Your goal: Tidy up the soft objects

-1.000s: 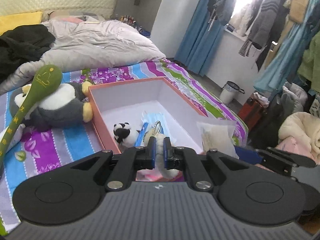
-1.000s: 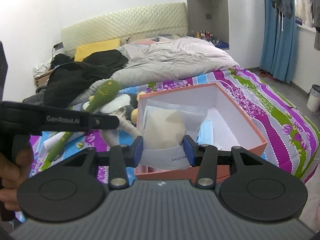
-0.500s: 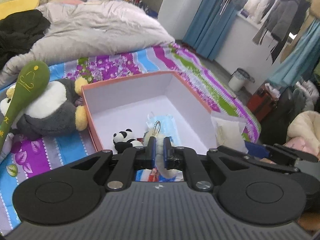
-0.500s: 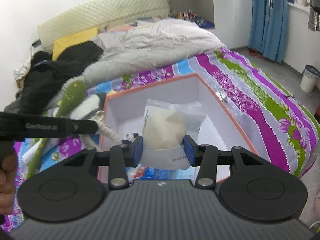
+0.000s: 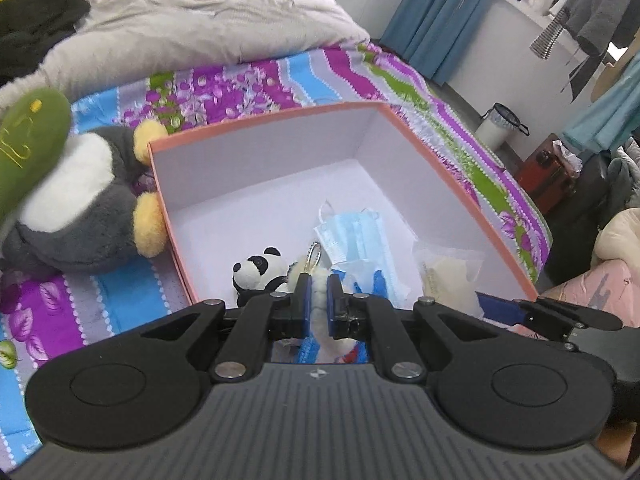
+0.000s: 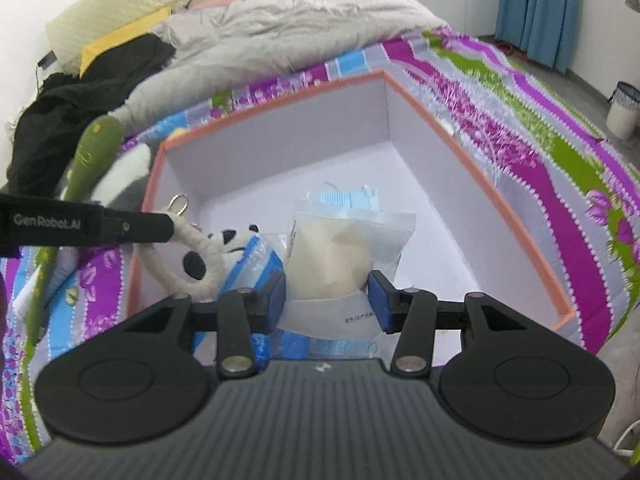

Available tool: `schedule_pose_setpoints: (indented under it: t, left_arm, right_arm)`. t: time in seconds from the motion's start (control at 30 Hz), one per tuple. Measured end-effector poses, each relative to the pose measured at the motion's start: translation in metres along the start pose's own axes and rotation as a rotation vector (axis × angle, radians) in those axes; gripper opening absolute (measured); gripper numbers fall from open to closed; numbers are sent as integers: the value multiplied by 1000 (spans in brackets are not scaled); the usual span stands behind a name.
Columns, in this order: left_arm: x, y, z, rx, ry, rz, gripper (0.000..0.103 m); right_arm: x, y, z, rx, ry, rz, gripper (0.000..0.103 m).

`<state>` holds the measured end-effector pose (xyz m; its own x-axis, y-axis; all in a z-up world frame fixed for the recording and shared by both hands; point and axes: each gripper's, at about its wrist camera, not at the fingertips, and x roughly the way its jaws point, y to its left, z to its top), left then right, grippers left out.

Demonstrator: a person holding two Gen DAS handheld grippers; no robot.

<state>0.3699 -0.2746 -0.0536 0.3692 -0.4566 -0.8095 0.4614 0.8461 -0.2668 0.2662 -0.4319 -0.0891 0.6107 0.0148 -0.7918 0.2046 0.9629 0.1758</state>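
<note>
We are holding two grippers over an orange box [image 5: 452,184] with a white inside, which is sitting on a striped, flowered bedspread [image 5: 256,80].

Our left gripper [image 5: 317,298] is pressed together on a cream plush keychain [image 5: 320,292]; its metal ring [image 5: 314,254] is sticking up just beyond the blue pads, and the furry body is bulging between them and hanging below. In the right wrist view the same toy is showing as a cream loop with a black spot [image 6: 196,264], dangling from the left gripper's tip over the near left corner of the box.

Our right gripper [image 6: 326,298] is pinching a clear zip bag holding a cream soft lump [image 6: 340,256]; the blue pads are squeezing the bag from both sides, and its printed lower edge is sagging between them. The bag is standing upright over the box floor.

Just ahead of the left gripper, a small panda plush [image 5: 260,272] is lying on the box floor, and slightly to the right of it light blue face masks [image 5: 356,236] are spreading out. Beyond the right gripper's bag the masks [image 6: 340,198] are peeking out too.

To the left of the box, outside its wall, a grey and white penguin plush [image 5: 84,208] with yellow feet is lying against it, and a green plush spoon shape [image 5: 28,144] is resting across it. Farther off, a rumpled grey duvet [image 5: 192,20] is covering the bed.
</note>
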Motion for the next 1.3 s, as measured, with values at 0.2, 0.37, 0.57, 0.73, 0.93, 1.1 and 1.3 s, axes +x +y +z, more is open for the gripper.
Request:
schedule_pose_setpoints:
  t: [0.2, 0.37, 0.57, 0.73, 0.93, 1.1, 1.3]
  left_arm:
    - [24, 13, -2, -14, 29, 17, 10]
    - [27, 18, -5, -8, 60, 32, 40]
    - [-2, 14, -7, 10, 10, 38, 45]
    - [-51, 2, -9, 57, -68, 44, 61]
    - [-119, -14, -18, 86, -172, 37, 86]
    - [-169, -29, -36, 122, -227, 49, 97]
    - [-221, -41, -70, 132, -283, 52, 99]
  right_arm:
    - [21, -3, -5, 24, 35, -6, 52]
    - [17, -6, -6, 37, 31, 2, 68]
    - [-13, 3, -3, 23, -25, 12, 77]
    - [-57, 13, 1, 19, -107, 8, 77]
    - [-113, 25, -3, 12, -214, 12, 93]
    - [-154, 33, -18, -3, -264, 26, 93]
    - [-193, 40, -41, -8, -309, 42, 93]
